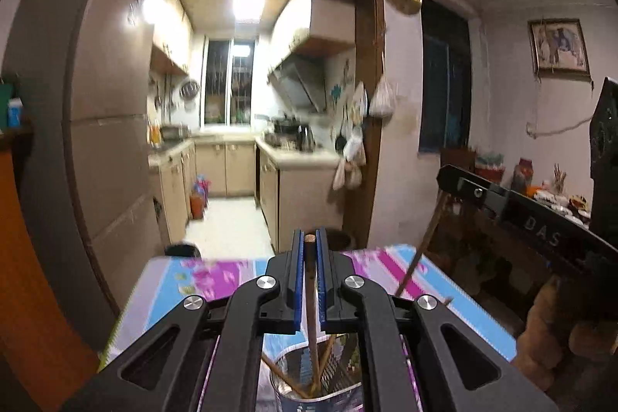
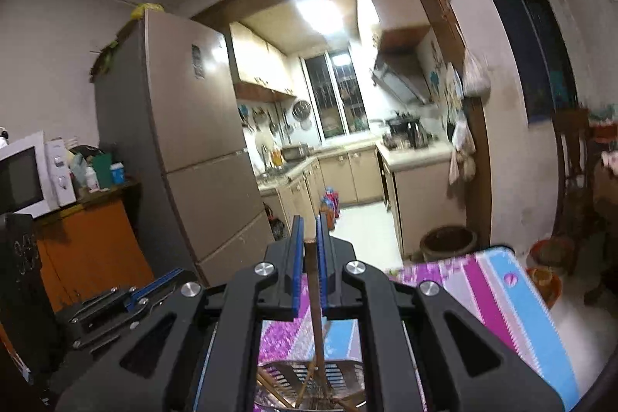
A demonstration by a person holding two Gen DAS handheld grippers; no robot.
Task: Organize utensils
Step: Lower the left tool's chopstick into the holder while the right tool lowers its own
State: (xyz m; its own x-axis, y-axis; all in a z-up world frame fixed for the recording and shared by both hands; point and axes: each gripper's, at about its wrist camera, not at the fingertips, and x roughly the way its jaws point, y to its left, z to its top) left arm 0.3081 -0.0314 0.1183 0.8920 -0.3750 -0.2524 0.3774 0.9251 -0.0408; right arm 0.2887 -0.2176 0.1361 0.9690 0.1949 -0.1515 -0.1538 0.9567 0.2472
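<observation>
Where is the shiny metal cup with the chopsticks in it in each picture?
Left wrist view: the metal chopstick holder sits at the bottom centre, under the left gripper, on the colourful tablecloth.
Right wrist view: it shows at the bottom centre, under the right gripper.
Shared landmark: the tall fridge left of the kitchen doorway.

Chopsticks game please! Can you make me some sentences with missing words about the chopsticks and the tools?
1. The left tool is shut on one ____.
2. The right tool grips a chopstick too, so both tools are ____.
3. Below the tools, more chopsticks stand in a metal ____.
4. The tablecloth has pink, white and ____ stripes.

Missing words: chopstick; shut; holder; blue
</observation>
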